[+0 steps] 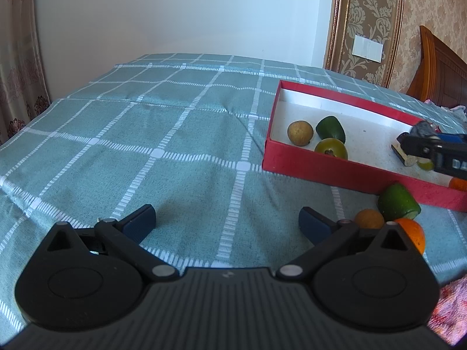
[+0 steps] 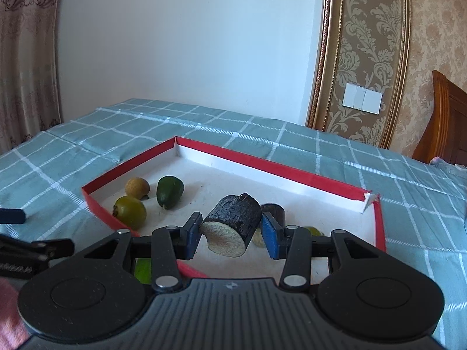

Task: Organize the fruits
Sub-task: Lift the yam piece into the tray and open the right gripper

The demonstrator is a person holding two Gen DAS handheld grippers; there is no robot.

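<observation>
Red box (image 2: 294, 172) collecting fruit: right gripper (image 2: 232, 232) over it, apparently clamping dark fruit chunk (image 2: 233, 218); left gripper (image 1: 227, 221) wide open, empty.

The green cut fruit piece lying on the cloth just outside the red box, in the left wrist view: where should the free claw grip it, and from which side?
Grip the green cut fruit piece across its rounded skin, probably from above. The red box wall stands close behind it, and the small brown fruit and the orange crowd its near side. The left claw is open and empty.
</observation>
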